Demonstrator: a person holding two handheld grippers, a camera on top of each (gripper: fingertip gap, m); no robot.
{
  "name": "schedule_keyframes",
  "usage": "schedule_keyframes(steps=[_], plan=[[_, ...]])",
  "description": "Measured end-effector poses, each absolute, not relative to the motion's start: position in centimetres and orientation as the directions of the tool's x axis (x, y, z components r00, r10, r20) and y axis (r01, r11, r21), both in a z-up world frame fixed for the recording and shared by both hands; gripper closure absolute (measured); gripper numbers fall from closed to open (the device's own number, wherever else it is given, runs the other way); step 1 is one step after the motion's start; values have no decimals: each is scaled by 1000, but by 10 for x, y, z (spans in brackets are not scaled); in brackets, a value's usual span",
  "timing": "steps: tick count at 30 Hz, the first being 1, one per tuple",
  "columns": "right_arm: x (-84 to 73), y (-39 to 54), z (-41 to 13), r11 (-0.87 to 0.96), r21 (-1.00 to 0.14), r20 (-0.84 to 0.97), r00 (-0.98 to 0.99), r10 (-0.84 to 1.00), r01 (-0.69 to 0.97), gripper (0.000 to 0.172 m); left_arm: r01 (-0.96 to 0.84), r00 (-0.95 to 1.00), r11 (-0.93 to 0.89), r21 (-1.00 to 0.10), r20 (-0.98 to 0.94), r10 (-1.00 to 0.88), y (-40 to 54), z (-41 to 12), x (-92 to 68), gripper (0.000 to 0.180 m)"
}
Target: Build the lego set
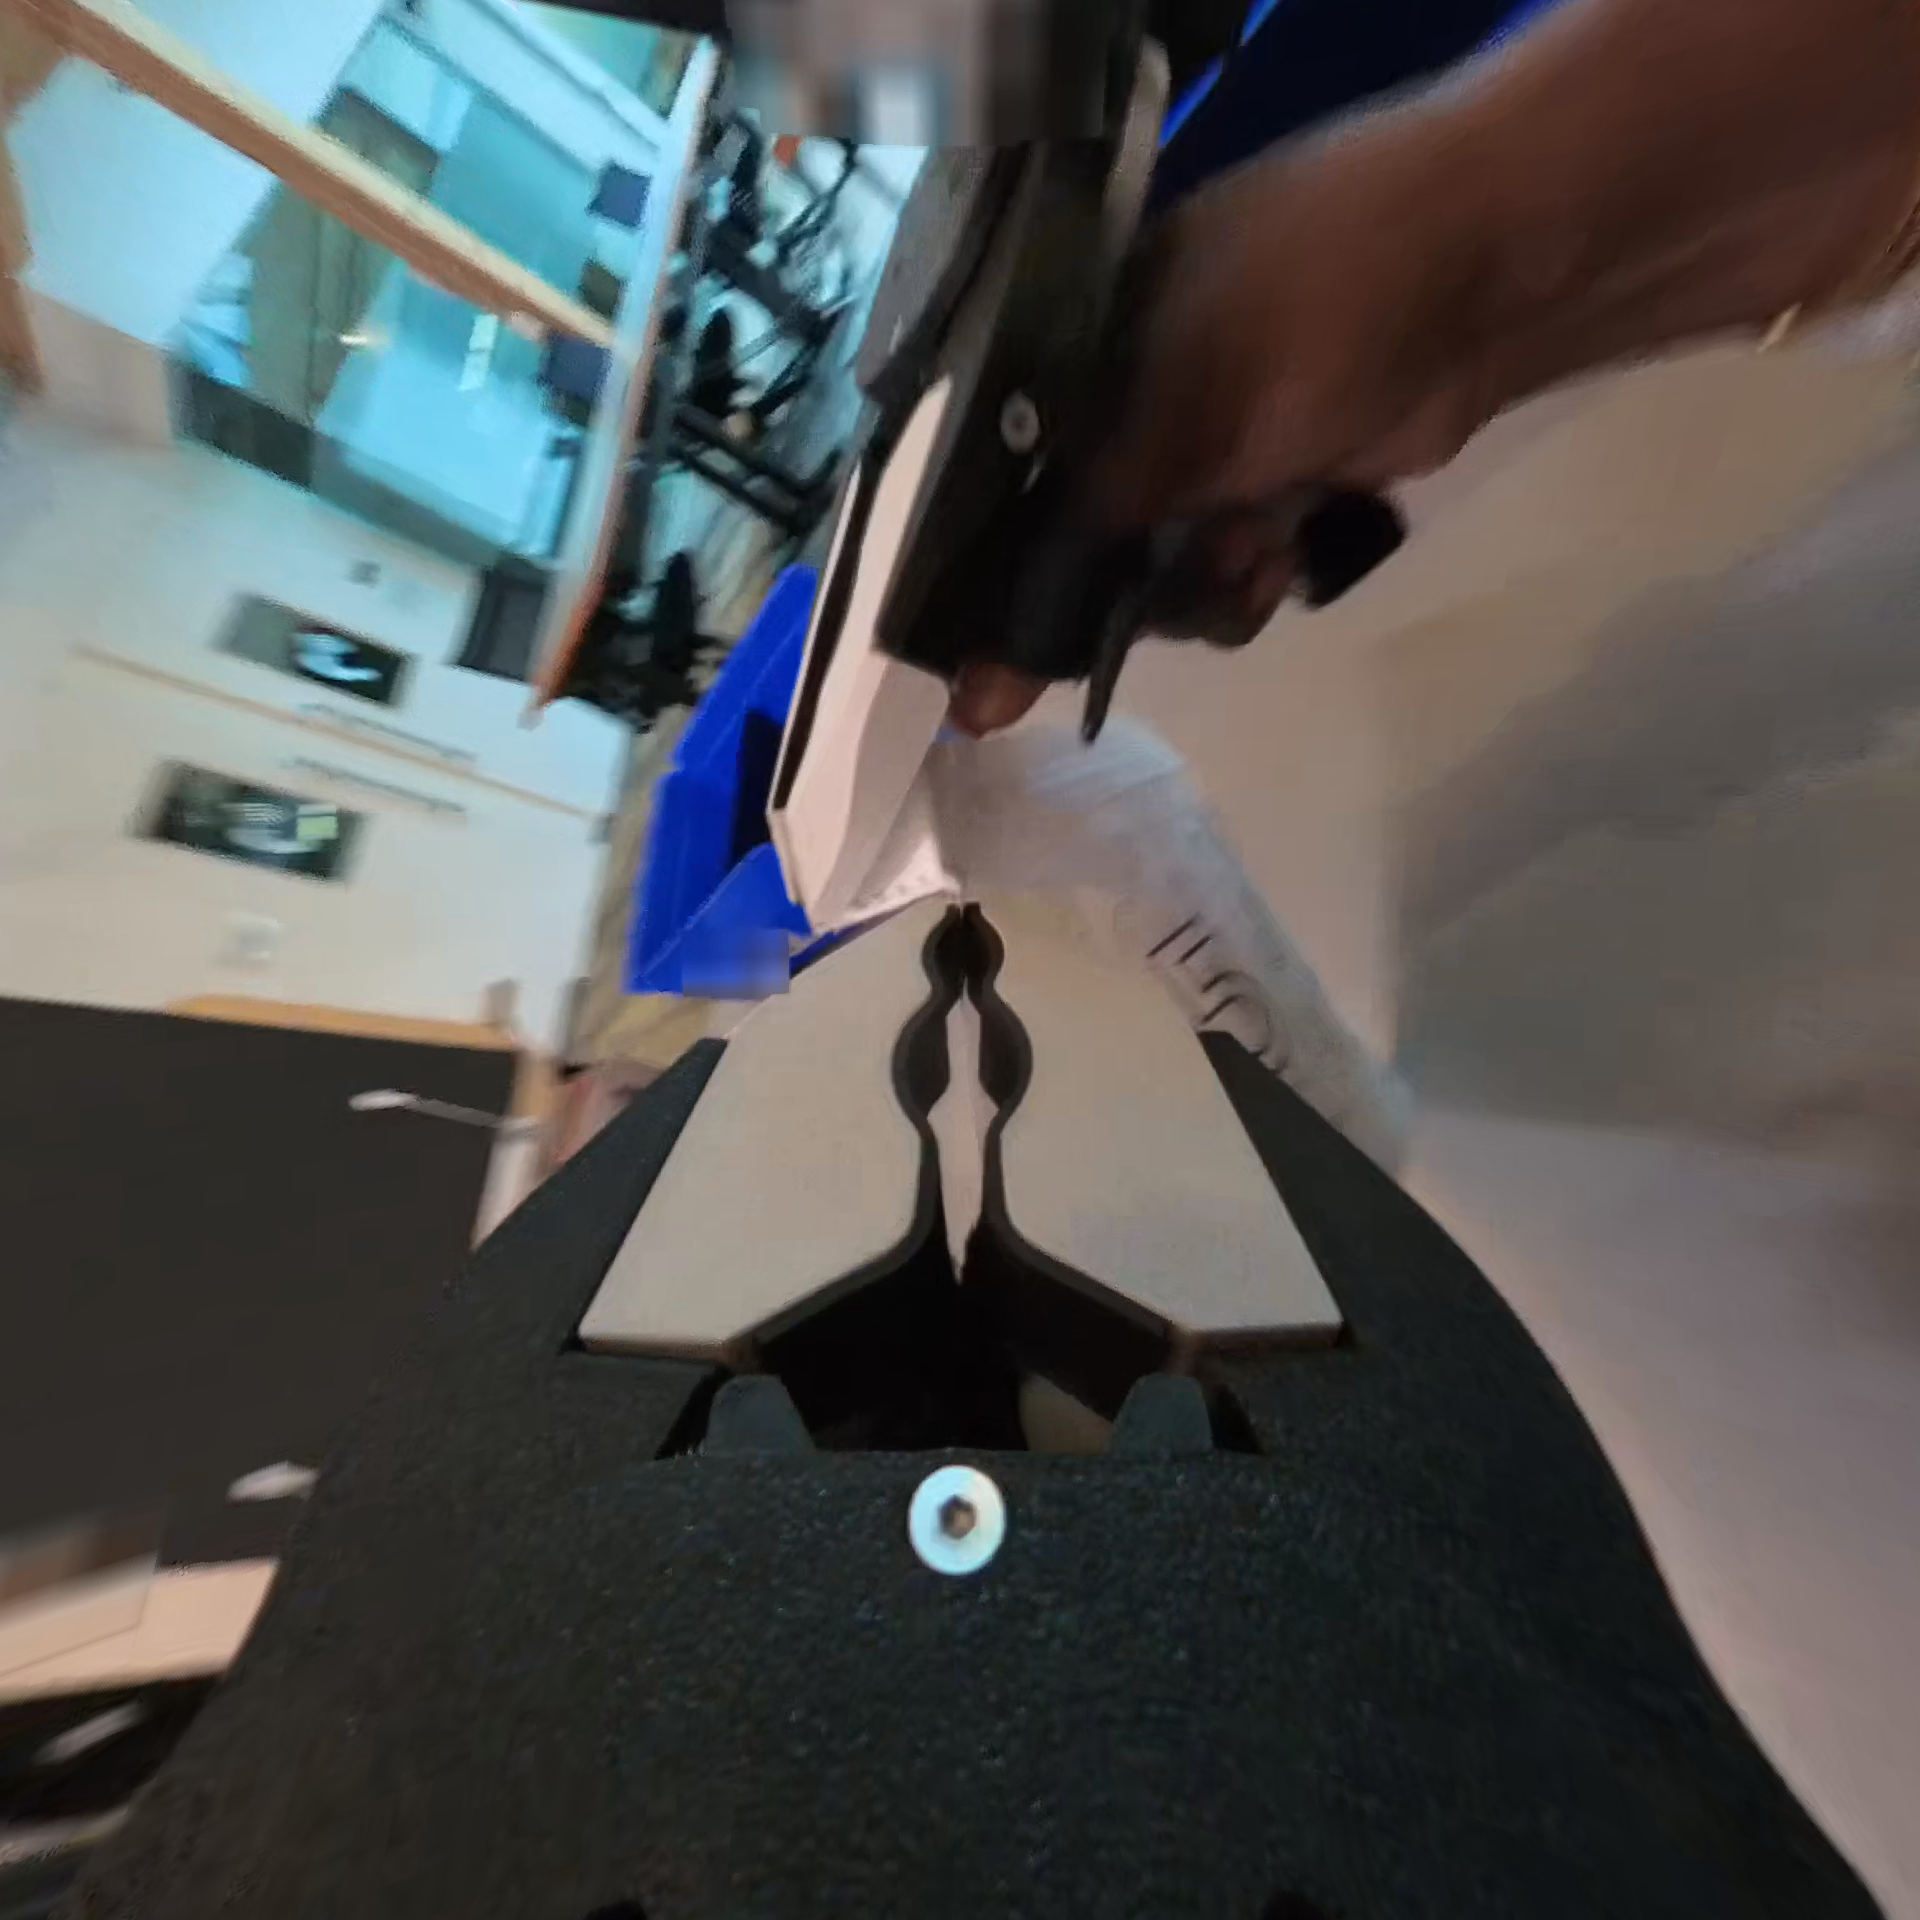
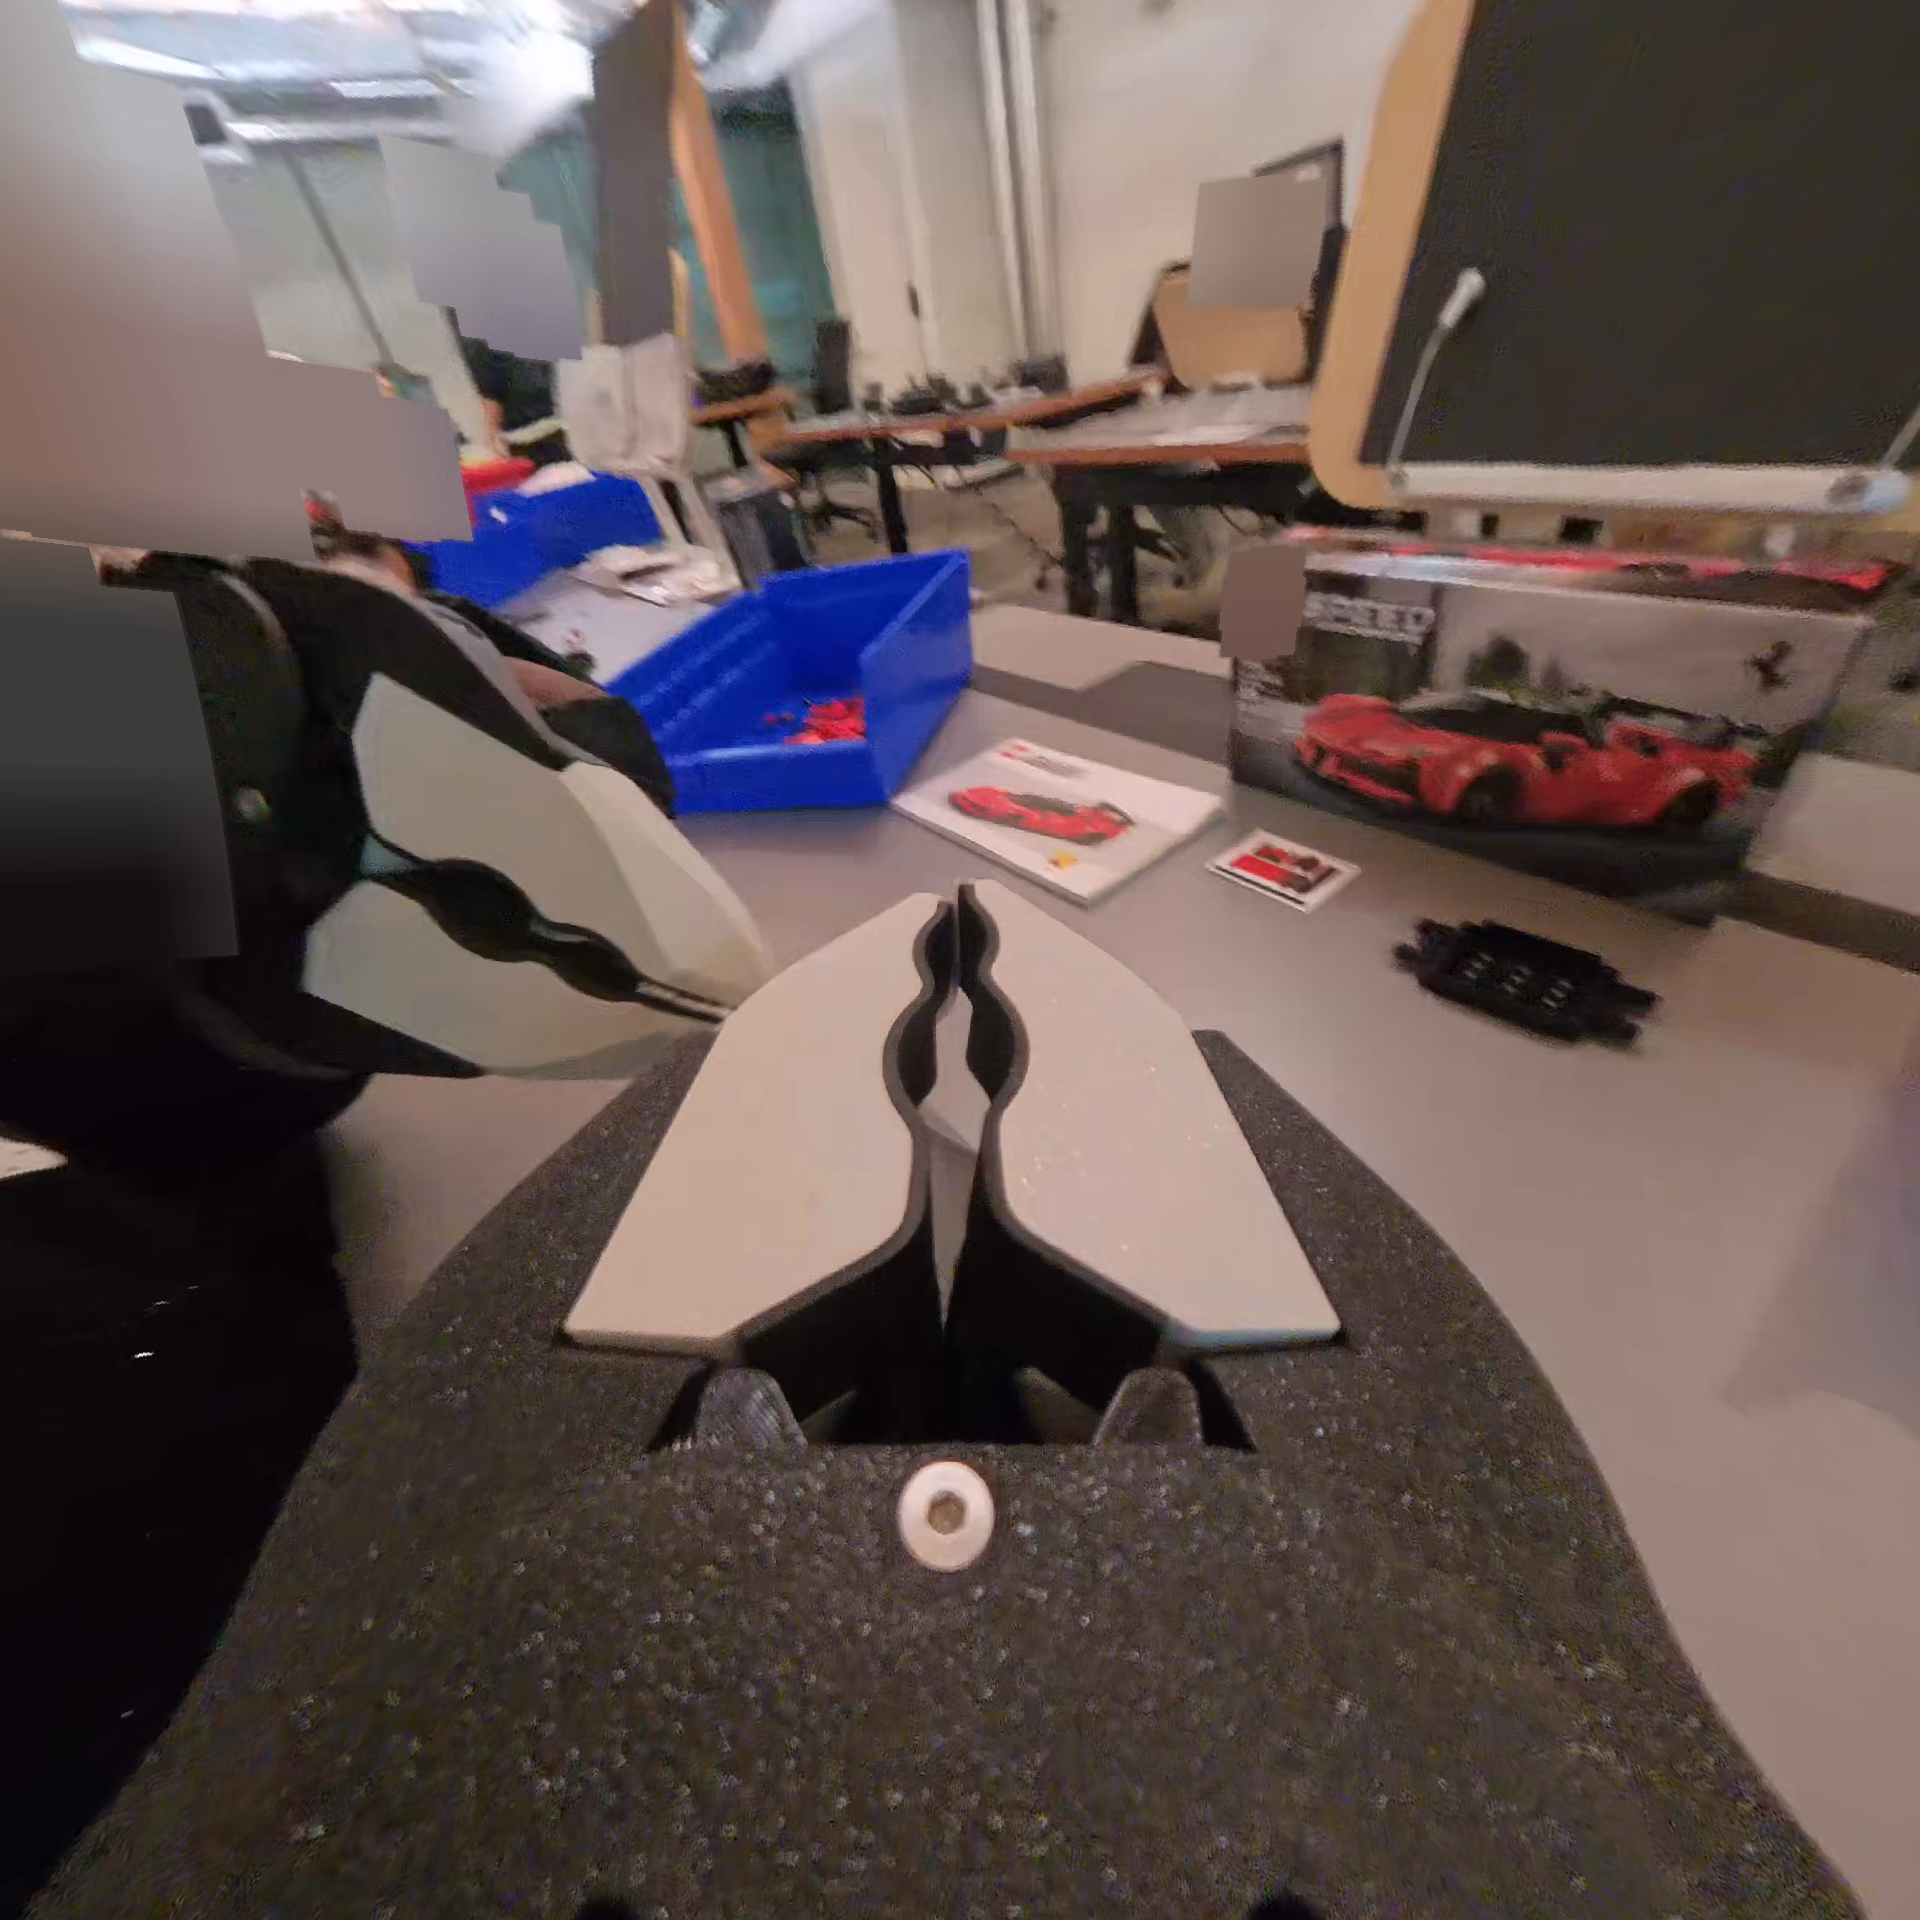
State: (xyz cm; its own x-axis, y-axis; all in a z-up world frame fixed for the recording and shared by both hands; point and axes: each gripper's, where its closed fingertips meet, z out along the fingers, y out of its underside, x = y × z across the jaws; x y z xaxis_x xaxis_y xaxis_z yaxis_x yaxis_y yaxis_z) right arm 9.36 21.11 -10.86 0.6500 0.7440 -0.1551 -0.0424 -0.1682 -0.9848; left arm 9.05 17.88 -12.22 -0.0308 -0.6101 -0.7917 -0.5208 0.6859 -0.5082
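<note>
The right hand-held gripper (image 2: 956, 899) has its two fingers pressed together at the tips, with nothing between them, and it hangs above the grey surface (image 2: 1351, 1195). Just to its left is the left hand-held gripper (image 2: 665, 997), also closed with its tips meeting on nothing. In the left wrist view the left hand-held gripper (image 1: 964, 914) points almost at the tip of the right one, which a hand (image 1: 1403, 343) holds; this view is tilted and blurred. Ahead of the right hand-held gripper, a little to the right, lies a white booklet (image 2: 1055, 816) with a red car on the cover, and just to the right of the booklet a small sticker sheet (image 2: 1283, 868). Farther right lies a flat black brick assembly (image 2: 1522, 977). Beyond these stands a box (image 2: 1538, 717) with a picture of a red car. Ahead to the left is a blue bin (image 2: 821, 707) with small red pieces (image 2: 826, 719) inside
</note>
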Motion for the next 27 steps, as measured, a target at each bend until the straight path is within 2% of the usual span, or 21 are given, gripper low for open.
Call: schedule_keyframes(steps=[1,3,5,9,11,14,16,18,21,25,27], plan=[[92,207,-105,-180,-980,-193,609,769,-82,172,-547,-12,715,-435,-850,-526,183,-119,88,180],[92,204,-109,-202,-976,-210,592,778,-81,172,-507,-30,737,-446,-846,-533,174,-123,87,180],[90,203,-116,-209,-976,-202,598,775,-58,172,-497,-62,791,-357,-895,-443,172,-129,83,180],[94,209,-117,-190,-980,-179,641,746,-52,172,-509,-123,801,-315,-894,-430,163,-141,77,180],[89,206,-119,-194,-980,-172,625,761,-33,172,-525,-140,811,-257,-914,-380,162,-142,70,180],[74,212,-113,-114,-993,-78,593,802,23,172,-581,-148,805,-118,-958,-247,171,-134,53,180],[55,217,-107,-27,-998,11,540,842,63,172,-629,-130,774,-72,-972,-196,183,-130,36,180],[32,205,-106,76,-992,112,439,892,98,172,-654,-116,744,-141,-952,-283,182,-148,22,180],[14,165,-143,134,-967,193,287,938,215,172,-620,-36,664,-417,-831,-555,149,-185,12,177],[17,116,-207,82,-936,178,258,950,343,172,-607,-48,352,-713,-409,-911,109,-227,0,159],[25,99,-229,49,-915,174,282,944,400,172,-534,-19,136,-835,-148,-989,107,-222,2,161]])
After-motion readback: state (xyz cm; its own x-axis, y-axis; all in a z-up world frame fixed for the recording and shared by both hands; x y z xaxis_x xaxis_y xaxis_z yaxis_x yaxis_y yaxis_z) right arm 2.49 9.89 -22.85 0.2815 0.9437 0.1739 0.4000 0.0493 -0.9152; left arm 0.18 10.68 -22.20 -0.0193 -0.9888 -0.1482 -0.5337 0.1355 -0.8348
